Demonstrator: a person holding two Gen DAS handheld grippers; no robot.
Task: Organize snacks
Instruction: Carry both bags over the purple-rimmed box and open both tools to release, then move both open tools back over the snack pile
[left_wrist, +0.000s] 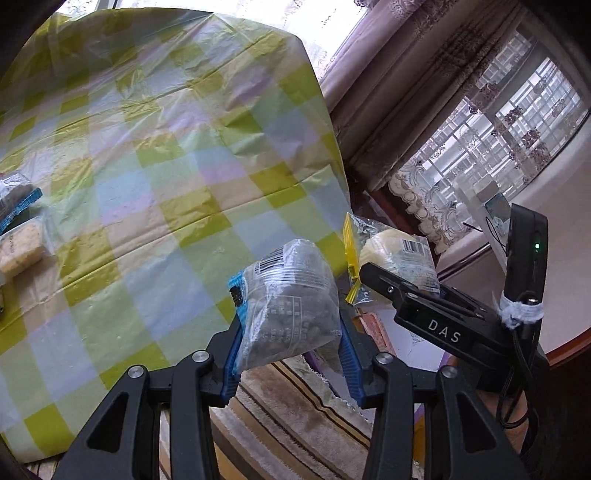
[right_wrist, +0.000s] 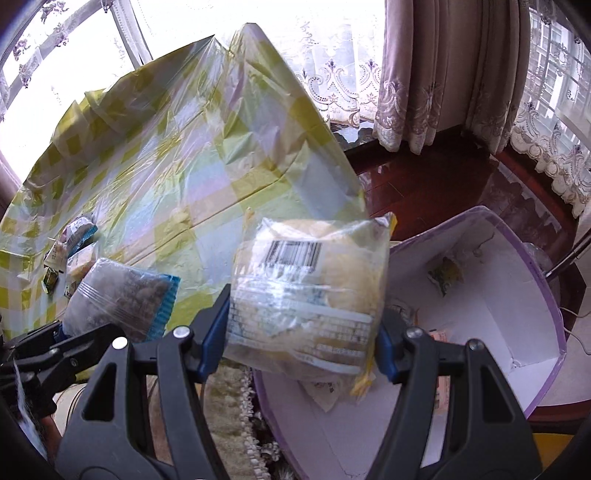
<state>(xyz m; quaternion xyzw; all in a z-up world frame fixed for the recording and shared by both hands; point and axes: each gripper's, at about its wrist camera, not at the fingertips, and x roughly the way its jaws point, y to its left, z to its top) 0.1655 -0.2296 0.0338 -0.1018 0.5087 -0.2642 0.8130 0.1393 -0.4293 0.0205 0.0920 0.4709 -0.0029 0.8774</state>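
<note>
Most of the checked surface (left_wrist: 155, 158) lies bare and passable; snack packets (right_wrist: 70, 254) crowd only its left edge. Off its right edge, the white box (right_wrist: 517, 325) stands open on the floor, its interior largely free, one small packet (right_wrist: 447, 275) at the back. Both hand-held grippers sit close together, each loaded, leaving little room between them.

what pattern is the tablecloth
Yellow-green, pale blue and white checks on the tablecloth, clearest in the left wrist view.
</note>
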